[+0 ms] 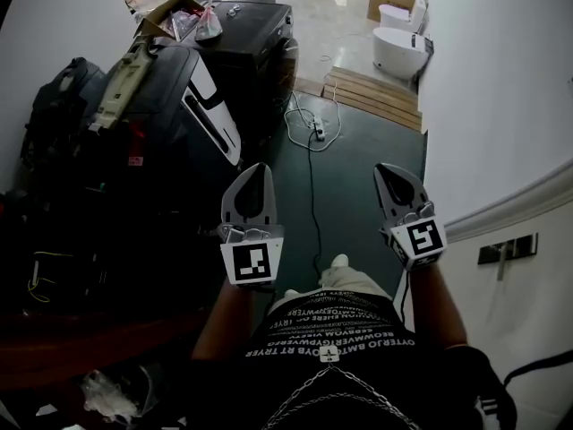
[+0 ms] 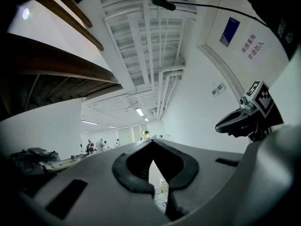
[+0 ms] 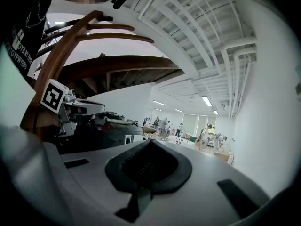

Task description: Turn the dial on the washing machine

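**Black shirt (image 1: 331,334) nearest, grippers empty, washer well ahead**

Just past the shirt: left gripper (image 1: 258,170) and right gripper (image 1: 389,173), side by side over green floor (image 1: 358,150), each with jaws together on nothing. Far off, upper left: dark washing machine (image 1: 264,47), cardboard box (image 1: 170,12) on top. Dial too small to make out. Probably a rigid plastic knob, light, smooth-faced, clicking through detents. Best pinched across the rim, square on, after opening the jaws, then rolled from the wrist.
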### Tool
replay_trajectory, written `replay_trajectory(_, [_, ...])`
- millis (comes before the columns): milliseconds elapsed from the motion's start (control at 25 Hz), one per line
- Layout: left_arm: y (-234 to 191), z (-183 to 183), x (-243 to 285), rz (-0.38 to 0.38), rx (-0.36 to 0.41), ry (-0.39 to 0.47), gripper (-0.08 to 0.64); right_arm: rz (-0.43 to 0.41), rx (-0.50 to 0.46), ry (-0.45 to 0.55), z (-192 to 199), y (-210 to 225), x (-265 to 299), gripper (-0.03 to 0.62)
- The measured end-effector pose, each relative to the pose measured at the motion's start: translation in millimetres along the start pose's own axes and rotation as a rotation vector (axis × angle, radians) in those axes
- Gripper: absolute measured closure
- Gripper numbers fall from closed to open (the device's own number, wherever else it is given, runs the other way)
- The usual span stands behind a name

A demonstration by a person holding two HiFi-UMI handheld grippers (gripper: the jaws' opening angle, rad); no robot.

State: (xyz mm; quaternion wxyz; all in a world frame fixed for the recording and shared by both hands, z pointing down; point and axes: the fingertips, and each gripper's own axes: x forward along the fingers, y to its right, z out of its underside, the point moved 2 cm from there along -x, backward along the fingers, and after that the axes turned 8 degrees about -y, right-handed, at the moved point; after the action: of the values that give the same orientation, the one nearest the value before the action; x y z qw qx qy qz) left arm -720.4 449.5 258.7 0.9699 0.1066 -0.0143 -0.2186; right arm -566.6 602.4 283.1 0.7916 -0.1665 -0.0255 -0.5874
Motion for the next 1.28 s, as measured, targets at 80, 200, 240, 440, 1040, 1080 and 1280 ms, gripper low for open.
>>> replay_trajectory(80, [2.7, 4.4, 11.0, 0.016, 0.006, -0.012, 0.555, -0.023, 0.023, -0.017, 5.3, 4.7, 5.1, 0.595])
replay_trajectory(200, [8.3, 16.9, 35.1, 0.029, 0.016, -0.062, 0.555, -0.052, 0.062, -0.018, 18.6, 21.9, 18.7, 0.572])
replay_trajectory(240, [9.9, 20.9, 45.1, 0.029, 0.013, -0.078, 0.555, -0.057, 0.062, -0.018, 24.3, 30.3, 25.8, 0.561])
replay_trajectory(440, [15.9, 24.8, 101.0, 0.024, 0.011, -0.090, 0.555, -0.094, 0.002, -0.059, 42.7, 71.1, 71.9, 0.541])
replay_trajectory(1040, [33.7, 38.5, 226.2, 0.024, 0.041, -0.193, 0.555, -0.448, -0.407, -0.181, 62.0, 166.9, 154.7, 0.499])
replay_trajectory(1080, [34.1, 38.0, 234.6, 0.024, 0.052, -0.191, 0.555, -0.461, -0.424, -0.181, 61.5, 171.9, 161.4, 0.488])
replay_trajectory(1280, [40.3, 33.0, 274.5, -0.020, 0.011, -0.189, 0.555, -0.390, -0.213, -0.147, 48.3, 218.6, 207.3, 0.443])
